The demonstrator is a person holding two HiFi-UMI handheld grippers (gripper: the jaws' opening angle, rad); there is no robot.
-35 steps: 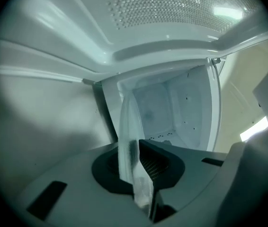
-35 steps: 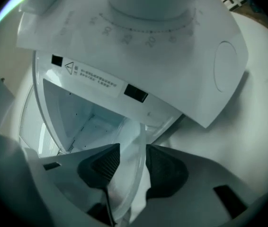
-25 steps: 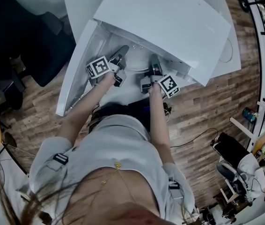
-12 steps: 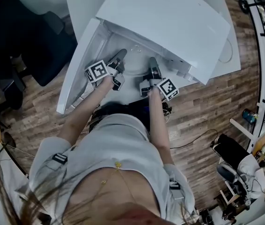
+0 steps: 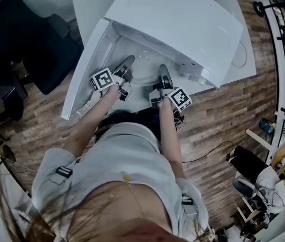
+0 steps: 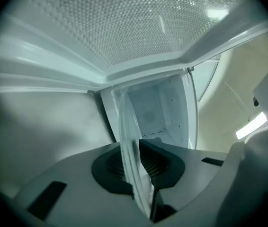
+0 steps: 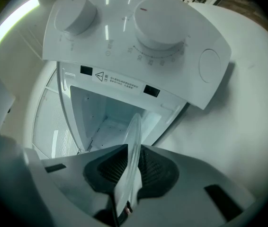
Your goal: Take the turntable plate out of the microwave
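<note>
Plate [image 5: 145,68] came outward; left gripper view shows left claw [image 6: 131,145] pinching it.

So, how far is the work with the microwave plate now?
Done: the microwave door is open. In hand: the left tool and right tool each clamp the glass plate by its rim, the right one's jaws having just been closing on it; the plate looks partly out of the cavity. Left: draw it fully out.

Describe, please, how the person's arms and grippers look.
The left gripper and right gripper have dark tapered jaws, black ribbed pads, grey bodies and white cubes of black square markers. The right's jaws have just been closing on the turntable plate. The person wears a light short-sleeved top.
</note>
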